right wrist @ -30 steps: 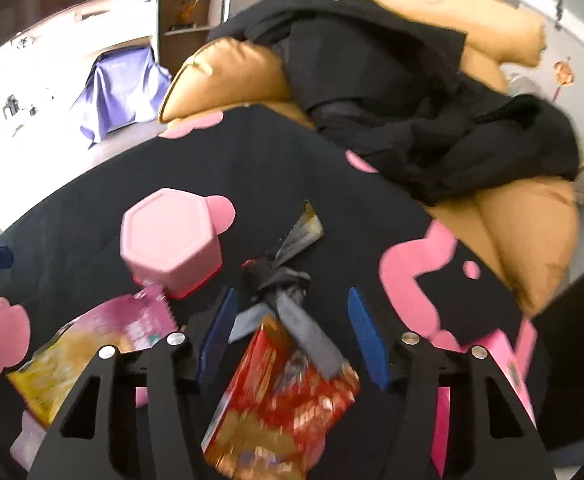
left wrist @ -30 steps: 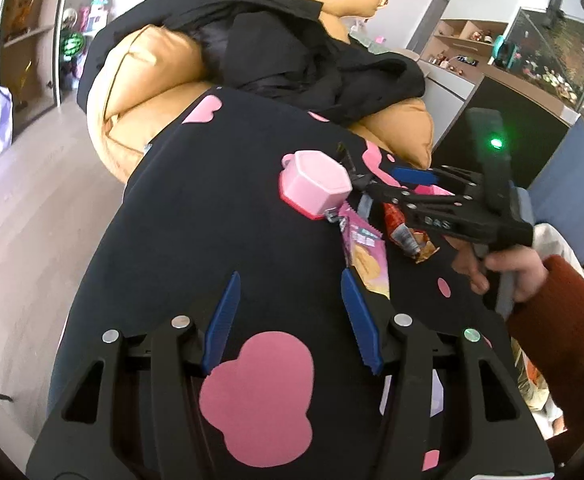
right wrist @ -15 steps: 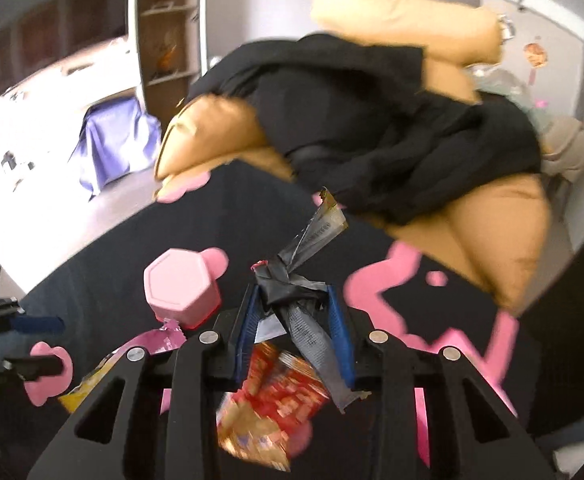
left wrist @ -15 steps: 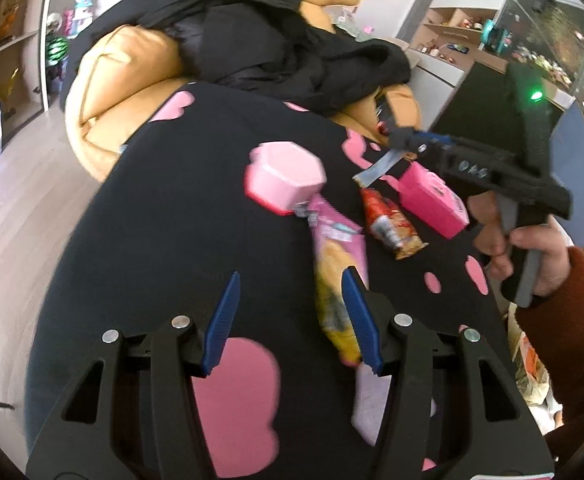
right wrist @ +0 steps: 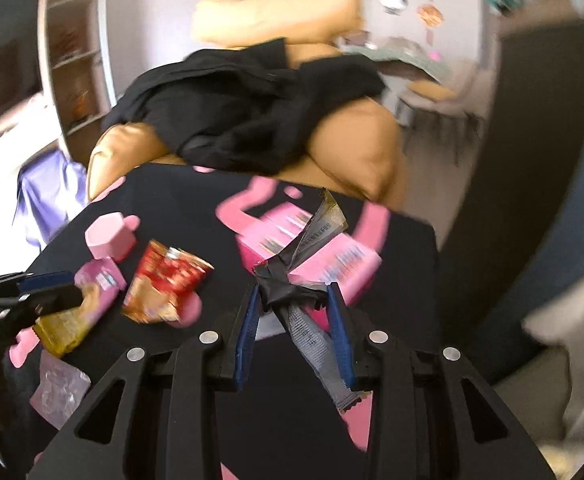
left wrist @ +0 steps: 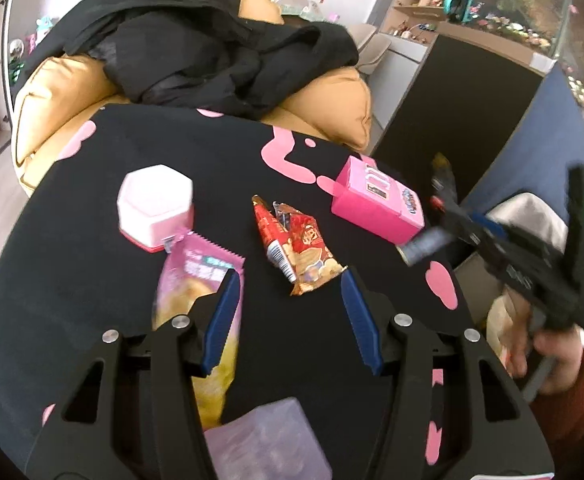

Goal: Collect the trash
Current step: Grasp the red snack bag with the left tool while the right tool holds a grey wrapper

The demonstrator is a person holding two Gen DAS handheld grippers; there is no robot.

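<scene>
Right gripper (right wrist: 294, 312) clamped on grey wrapper (right wrist: 287, 294), lifted clear of the table (left wrist: 91, 240), likely for binning. Left gripper (left wrist: 287, 316) jaws apart, empty; red wrapper (left wrist: 300, 248) just ahead, probably next.

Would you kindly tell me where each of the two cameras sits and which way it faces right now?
Left wrist: sits on the left tool, looking down along its open fingers at the black table cover; shows the right tool and the hand holding it.
Right wrist: sits on the right tool, looking down over the same cover toward the orange sofa; its fingers clamp a grey wrapper.
Shared: red snack packet, pink box, pink hexagonal tub, black clothing.
</scene>
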